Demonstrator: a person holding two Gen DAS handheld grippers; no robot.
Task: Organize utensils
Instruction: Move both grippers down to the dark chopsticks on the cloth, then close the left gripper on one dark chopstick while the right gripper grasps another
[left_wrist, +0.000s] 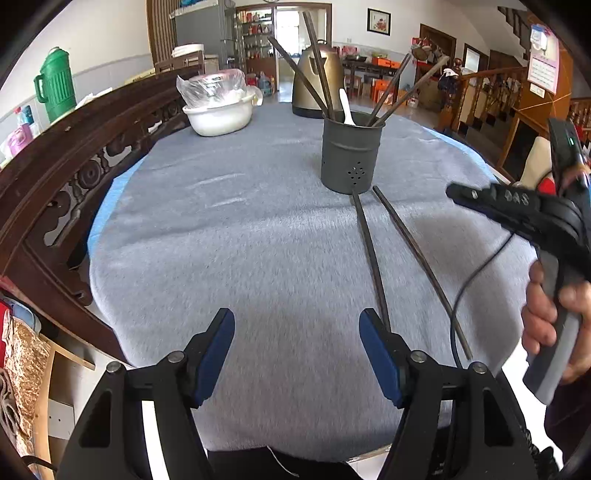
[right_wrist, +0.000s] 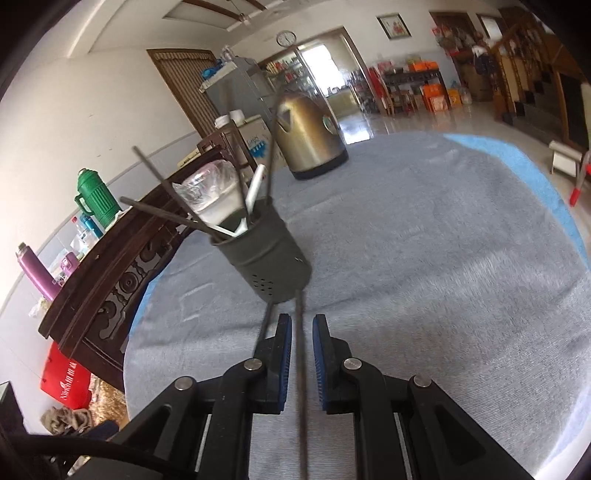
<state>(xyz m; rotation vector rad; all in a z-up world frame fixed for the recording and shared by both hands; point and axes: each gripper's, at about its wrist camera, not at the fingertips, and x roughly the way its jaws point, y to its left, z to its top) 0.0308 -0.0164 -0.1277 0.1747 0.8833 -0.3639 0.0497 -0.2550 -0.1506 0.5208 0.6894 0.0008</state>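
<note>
Left gripper (left_wrist: 297, 350): jaws spread wide, nothing between the blue pads (left_wrist: 216, 360). It is low over the grey cloth (left_wrist: 221, 240) at the 6 o'clock edge of the table.

Right gripper (right_wrist: 299, 354): jaws partly closed, with a narrow gap on each side of one chopstick (right_wrist: 302, 376) that runs lengthwise between the pads (right_wrist: 284, 362). Contact between pads and chopstick cannot be confirmed; the frame is motion-blurred. In the left wrist view the right gripper (left_wrist: 458, 194) is at 3 o'clock, held by a hand (left_wrist: 550, 321), with a black cable (left_wrist: 476, 273) hanging below it.

Two loose chopsticks lie on the cloth. In the left wrist view the first (left_wrist: 369, 251) runs from the right pad of the left gripper toward 12 o'clock, up to the base of the holder (left_wrist: 351, 155). The second (left_wrist: 421, 269) lies just beside it at 1 o'clock, diverging toward the near edge. In the right wrist view the other chopstick (right_wrist: 264, 321) passes outside the left pad.

Holder: grey perforated cylinder, upright, near table centre. It contains four chopsticks (left_wrist: 317, 62) leaning outward and a white spoon (left_wrist: 346, 105).

Beyond the holder, at 12 o'clock: a gold kettle (left_wrist: 314, 74). At 11 o'clock: a white bowl (left_wrist: 218, 114) with a plastic bag (left_wrist: 210, 86) over its contents. At 10 o'clock, off the table: a carved wooden chair back (left_wrist: 74, 155) and a green jug (left_wrist: 55, 88).
</note>
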